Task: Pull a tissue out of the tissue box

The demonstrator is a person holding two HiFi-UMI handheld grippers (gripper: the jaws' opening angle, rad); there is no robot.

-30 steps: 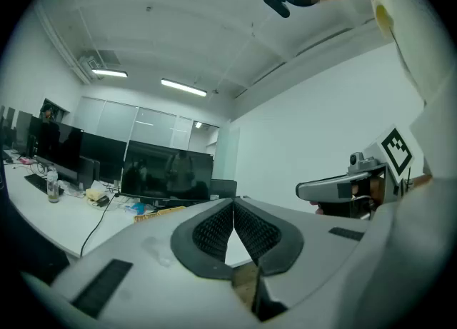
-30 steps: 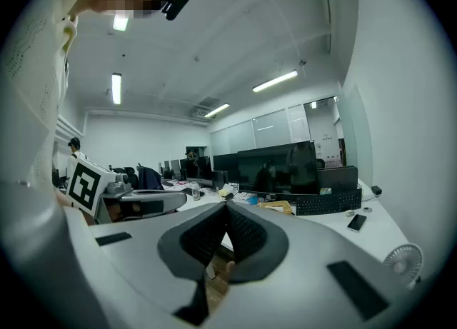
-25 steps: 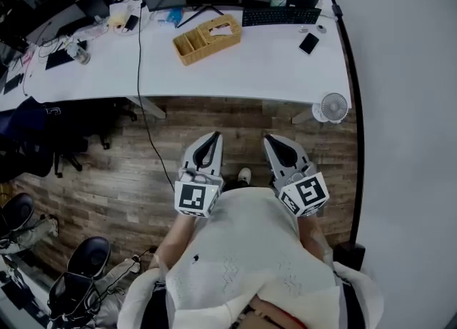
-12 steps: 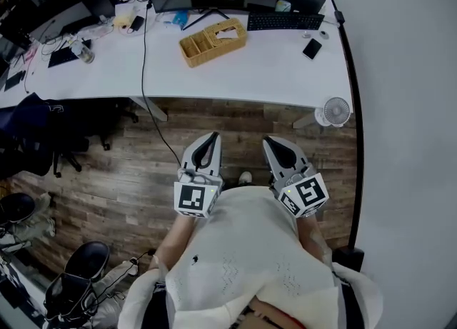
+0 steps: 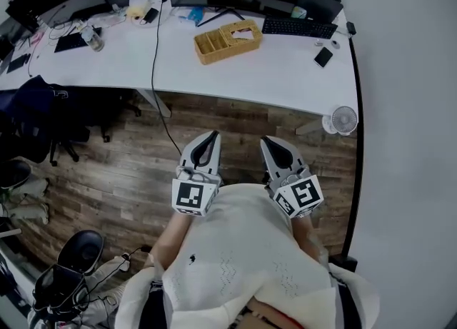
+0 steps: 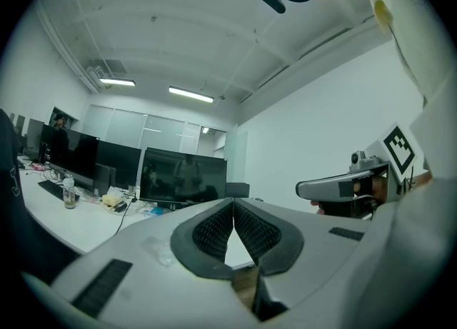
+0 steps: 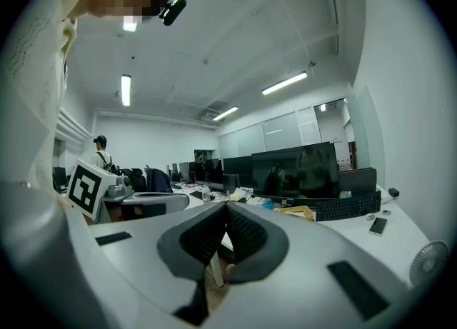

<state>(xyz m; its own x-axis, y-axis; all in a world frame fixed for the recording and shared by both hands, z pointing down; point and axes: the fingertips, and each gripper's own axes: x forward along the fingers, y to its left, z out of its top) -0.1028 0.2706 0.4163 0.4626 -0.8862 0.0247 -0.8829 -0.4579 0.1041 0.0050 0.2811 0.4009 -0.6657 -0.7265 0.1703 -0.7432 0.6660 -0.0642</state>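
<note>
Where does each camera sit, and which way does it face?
Head view: on the person's head, looking steeply down at the white desk; shows left gripper, right gripper, torso.
Left gripper view: on the left gripper, looking along its shut fingers toward the monitors; right gripper at its right.
Right gripper view: on the right gripper, facing the desk over shut fingers; left gripper at its left.
Shared: head and right gripper views both show the tissue box, keyboard and fan.

Tissue box (image 5: 227, 43) tan wicker; desk (image 5: 278, 74) white; floor (image 5: 121, 170) brown wood planks; keyboard (image 5: 298, 28) blk.
</note>
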